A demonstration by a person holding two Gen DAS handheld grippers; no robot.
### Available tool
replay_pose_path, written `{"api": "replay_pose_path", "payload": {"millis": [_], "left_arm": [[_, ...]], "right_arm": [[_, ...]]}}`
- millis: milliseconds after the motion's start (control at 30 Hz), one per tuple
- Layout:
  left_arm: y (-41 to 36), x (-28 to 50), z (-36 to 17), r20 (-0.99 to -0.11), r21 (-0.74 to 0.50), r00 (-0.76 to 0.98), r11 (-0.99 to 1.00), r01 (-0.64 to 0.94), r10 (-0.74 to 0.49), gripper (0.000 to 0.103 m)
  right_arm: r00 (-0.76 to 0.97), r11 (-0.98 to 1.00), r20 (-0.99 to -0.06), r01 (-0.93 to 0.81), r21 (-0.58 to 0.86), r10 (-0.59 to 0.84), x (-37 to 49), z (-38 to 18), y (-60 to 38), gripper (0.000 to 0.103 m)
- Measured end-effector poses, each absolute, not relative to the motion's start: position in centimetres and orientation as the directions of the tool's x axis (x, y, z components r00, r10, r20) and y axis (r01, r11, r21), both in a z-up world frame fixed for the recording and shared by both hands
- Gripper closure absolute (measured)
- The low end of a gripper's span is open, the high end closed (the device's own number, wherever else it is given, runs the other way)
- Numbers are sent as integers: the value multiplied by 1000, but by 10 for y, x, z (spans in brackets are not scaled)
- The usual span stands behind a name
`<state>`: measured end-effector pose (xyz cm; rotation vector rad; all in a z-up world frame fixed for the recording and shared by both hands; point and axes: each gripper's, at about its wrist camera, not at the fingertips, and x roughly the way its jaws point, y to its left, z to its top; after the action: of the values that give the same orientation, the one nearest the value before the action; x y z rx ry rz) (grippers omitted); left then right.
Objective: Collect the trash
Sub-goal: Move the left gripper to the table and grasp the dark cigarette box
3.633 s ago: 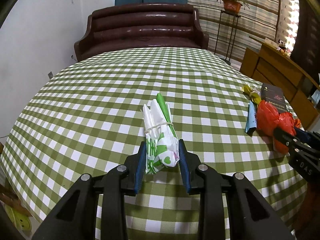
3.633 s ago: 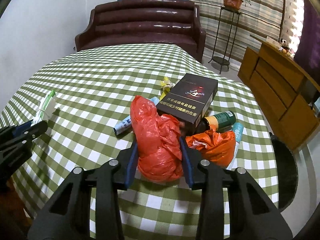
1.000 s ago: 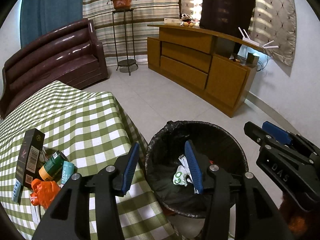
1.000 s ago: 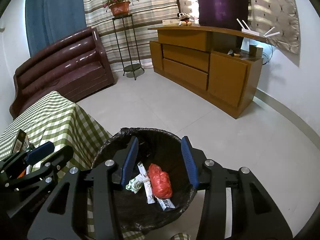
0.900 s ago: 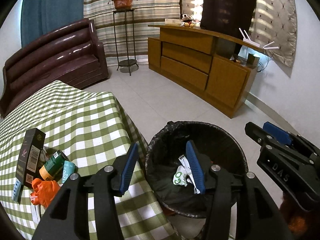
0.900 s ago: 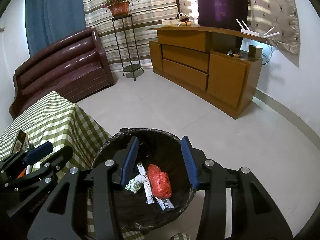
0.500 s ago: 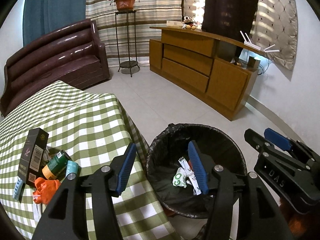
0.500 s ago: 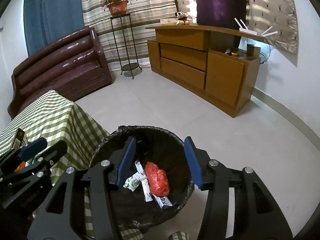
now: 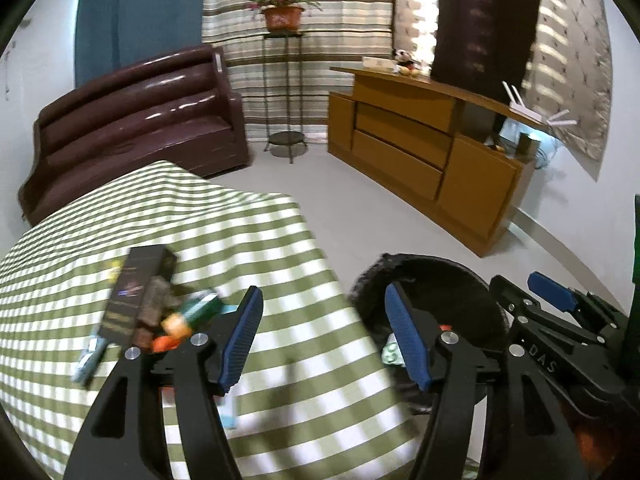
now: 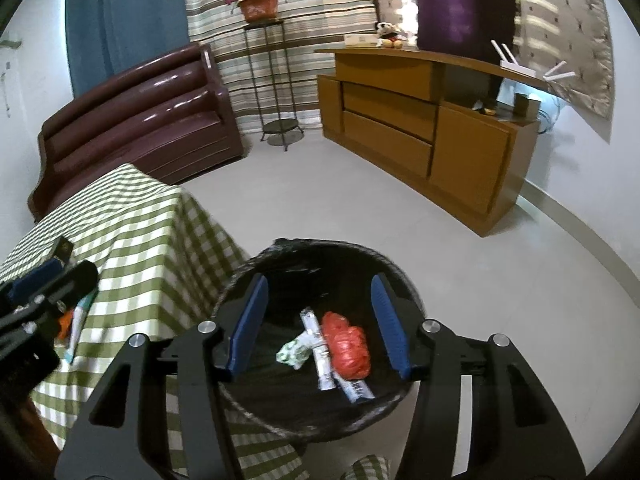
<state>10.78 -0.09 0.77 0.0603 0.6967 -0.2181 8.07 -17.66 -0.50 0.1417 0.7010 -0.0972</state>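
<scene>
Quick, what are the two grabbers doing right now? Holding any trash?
Left gripper: open, empty, over the table edge.
Right gripper: open, empty, above the bin.

Bin (image 10: 280, 252) beside table (image 10: 140, 232), probably touching

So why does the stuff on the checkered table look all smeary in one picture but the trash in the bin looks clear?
In the left wrist view, motion blur smears the checkered tablecloth, the dark box and the litter beside it. In the right wrist view the black trash bin is sharp: the red plastic bag and white wrappers read clearly. Both fisheye views bend the wooden cabinet and walls.
</scene>
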Motion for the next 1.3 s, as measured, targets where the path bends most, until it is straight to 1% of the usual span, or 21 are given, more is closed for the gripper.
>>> {"api": "replay_pose_path", "payload": {"millis": [300, 533, 667, 833, 1067, 1300], "left_arm": [[62, 106, 14, -639, -14, 765, 995, 95, -82, 39], [107, 119, 8, -666, -36, 745, 999, 22, -41, 39], [119, 127, 6, -674, -23, 738, 1000, 19, -29, 39], [127, 139, -4, -708, -11, 706, 999, 31, -29, 38], [135, 149, -14, -740, -44, 669, 998, 53, -68, 37], [131, 157, -17, -753, -48, 651, 995, 91, -96, 37]], "right_arm": [[758, 994, -651, 34, 102, 41, 88, 0, -129, 50], [751, 994, -653, -32, 108, 96, 101, 3, -95, 50], [748, 992, -654, -51, 111, 112, 109, 4, -83, 50], [741, 992, -660, -67, 110, 123, 119, 3, -73, 50], [728, 990, -672, -87, 109, 138, 127, -2, -64, 49], [721, 989, -677, -96, 110, 145, 132, -3, -59, 48]]}}
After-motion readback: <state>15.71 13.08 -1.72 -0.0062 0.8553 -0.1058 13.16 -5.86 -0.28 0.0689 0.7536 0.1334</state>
